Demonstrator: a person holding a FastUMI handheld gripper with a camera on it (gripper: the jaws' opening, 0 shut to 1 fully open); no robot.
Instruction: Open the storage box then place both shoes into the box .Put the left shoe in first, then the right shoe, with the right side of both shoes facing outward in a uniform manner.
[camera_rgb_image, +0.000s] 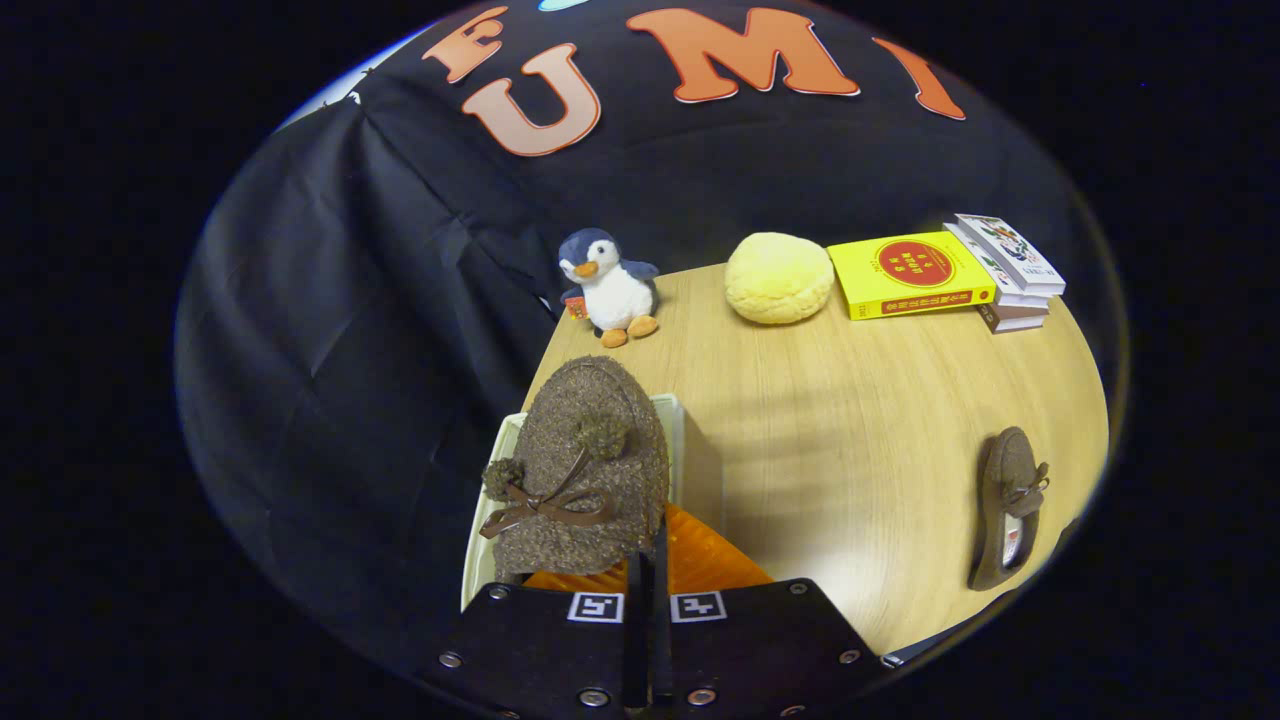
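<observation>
At lower left of centre, the gripper (648, 590) had its fingers pinched together on the heel of the left shoe (585, 470), held above the open storage box (478, 540). A thin grip might let it twist. The right shoe (1008, 505) lay at lower right on the table (850, 420).

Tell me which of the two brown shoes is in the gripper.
The shoe with the pompom bow, held in the gripper over the box. The other shoe lies apart on the table.
</observation>
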